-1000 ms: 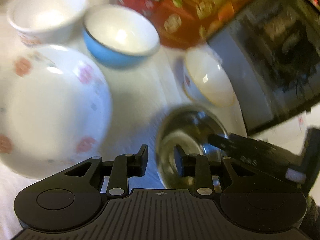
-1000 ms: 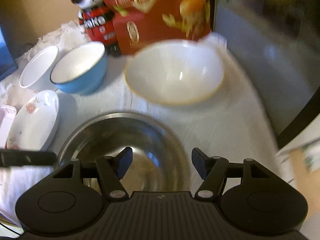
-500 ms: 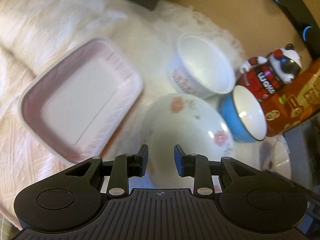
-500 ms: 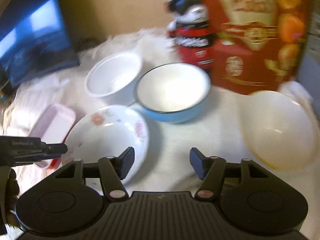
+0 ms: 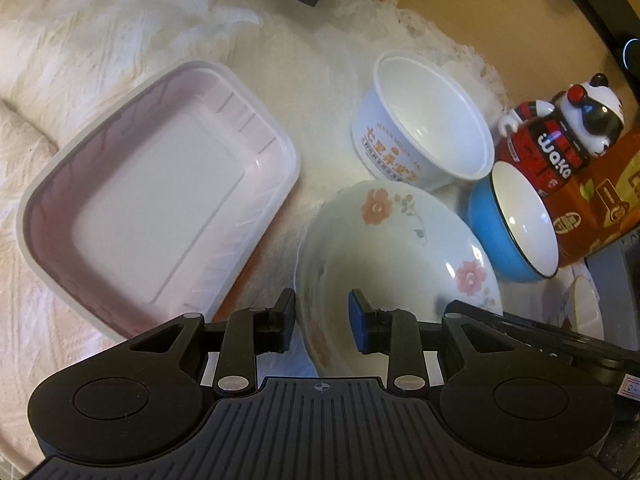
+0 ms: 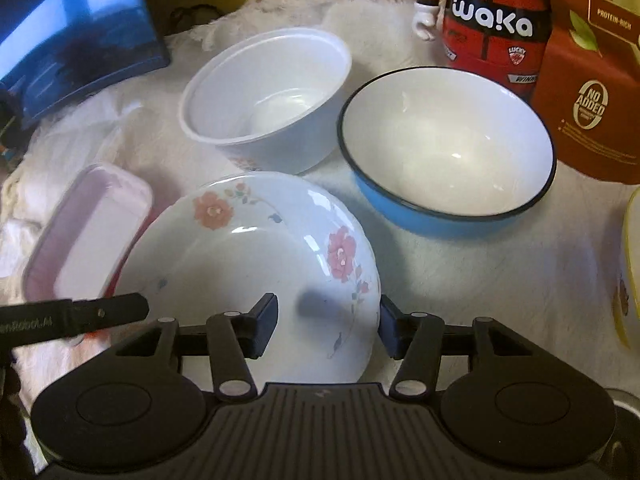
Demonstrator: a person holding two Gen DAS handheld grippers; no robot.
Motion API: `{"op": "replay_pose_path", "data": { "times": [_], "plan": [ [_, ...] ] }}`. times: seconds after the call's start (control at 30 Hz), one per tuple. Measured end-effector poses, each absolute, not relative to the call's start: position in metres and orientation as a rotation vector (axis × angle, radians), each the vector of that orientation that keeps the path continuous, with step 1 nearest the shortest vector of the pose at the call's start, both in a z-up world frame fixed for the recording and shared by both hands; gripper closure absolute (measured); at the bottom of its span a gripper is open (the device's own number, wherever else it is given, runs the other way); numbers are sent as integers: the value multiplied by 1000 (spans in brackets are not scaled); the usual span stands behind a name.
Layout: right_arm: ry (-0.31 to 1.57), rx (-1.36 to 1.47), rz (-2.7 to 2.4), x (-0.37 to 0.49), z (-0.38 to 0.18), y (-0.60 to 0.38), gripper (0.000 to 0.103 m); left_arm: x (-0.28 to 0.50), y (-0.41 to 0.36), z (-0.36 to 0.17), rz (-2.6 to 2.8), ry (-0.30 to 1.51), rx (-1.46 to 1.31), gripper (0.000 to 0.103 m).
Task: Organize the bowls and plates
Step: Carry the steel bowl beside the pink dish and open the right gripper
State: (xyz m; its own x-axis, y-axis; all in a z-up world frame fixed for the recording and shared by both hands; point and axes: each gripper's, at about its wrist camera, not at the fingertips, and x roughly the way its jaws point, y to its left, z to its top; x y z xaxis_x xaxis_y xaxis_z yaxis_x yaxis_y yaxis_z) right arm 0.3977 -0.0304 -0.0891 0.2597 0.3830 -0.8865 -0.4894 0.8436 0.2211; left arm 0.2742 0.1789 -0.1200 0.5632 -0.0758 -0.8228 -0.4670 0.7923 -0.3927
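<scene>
A white plate with pink flowers lies on the white cloth. My left gripper is open, its fingers astride the plate's left rim. My right gripper is open wide, its fingers astride the plate's near right rim. Behind the plate stand a white plastic bowl with orange print and a blue bowl with white inside. A pink rectangular tray lies to the plate's left. A cream bowl's edge shows at far right.
A red and black Waka figurine and an orange-brown carton stand behind the bowls. A dark screen is at the back left. The left gripper's arm crosses the right view's lower left.
Both grippers have swung left, away from the steel bowl and cream bowl, and closed in on the flowered plate. Both stay open.
</scene>
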Motion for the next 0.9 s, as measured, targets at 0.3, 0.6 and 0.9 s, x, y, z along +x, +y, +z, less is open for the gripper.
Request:
{"op": "replay_pose_path", "data": {
  "times": [0.3,0.6,0.9],
  "plan": [
    [1250,-67,670,370,-82,-55,49,247,168,-114,167,1124,-578,71],
    [923,-124,537,346,-12,-119,35,253,169,-51,191,942,-395,75],
    [883,-301,151,331,-31,-217,22,308,61,-46,-254,971,-346,75]
  ]
}}
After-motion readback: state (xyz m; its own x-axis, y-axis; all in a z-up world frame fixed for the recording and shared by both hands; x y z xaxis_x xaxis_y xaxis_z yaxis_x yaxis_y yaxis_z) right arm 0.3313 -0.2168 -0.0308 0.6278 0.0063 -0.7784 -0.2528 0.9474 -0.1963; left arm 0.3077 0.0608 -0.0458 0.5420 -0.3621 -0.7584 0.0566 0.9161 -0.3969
